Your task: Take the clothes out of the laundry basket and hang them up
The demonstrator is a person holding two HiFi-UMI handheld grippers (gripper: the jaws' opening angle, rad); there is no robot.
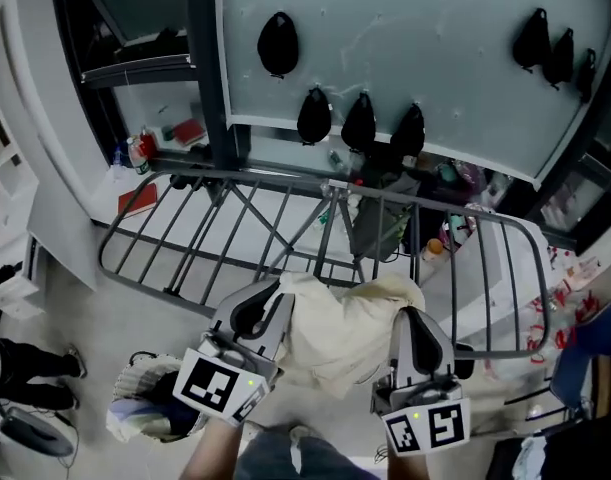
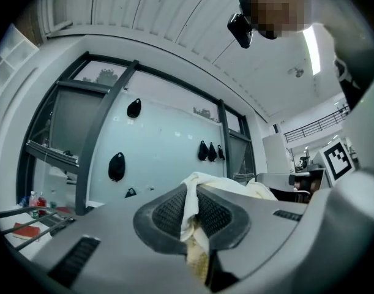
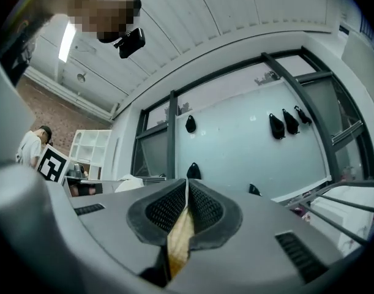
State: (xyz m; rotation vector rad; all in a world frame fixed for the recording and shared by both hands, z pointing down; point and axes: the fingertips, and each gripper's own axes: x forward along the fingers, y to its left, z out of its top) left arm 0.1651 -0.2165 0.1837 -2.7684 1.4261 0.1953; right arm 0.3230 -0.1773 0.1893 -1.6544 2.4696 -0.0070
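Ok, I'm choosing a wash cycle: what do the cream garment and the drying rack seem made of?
Cream garment: soft matte cloth, probably cotton; it folds limply. Drying rack: likely painted metal, dull grey; thin straight rods hold their shape.

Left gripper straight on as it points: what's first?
Past the cream cloth in the left gripper, likely the pale glass wall; the drying rack seems to lie below that line, depth unclear.
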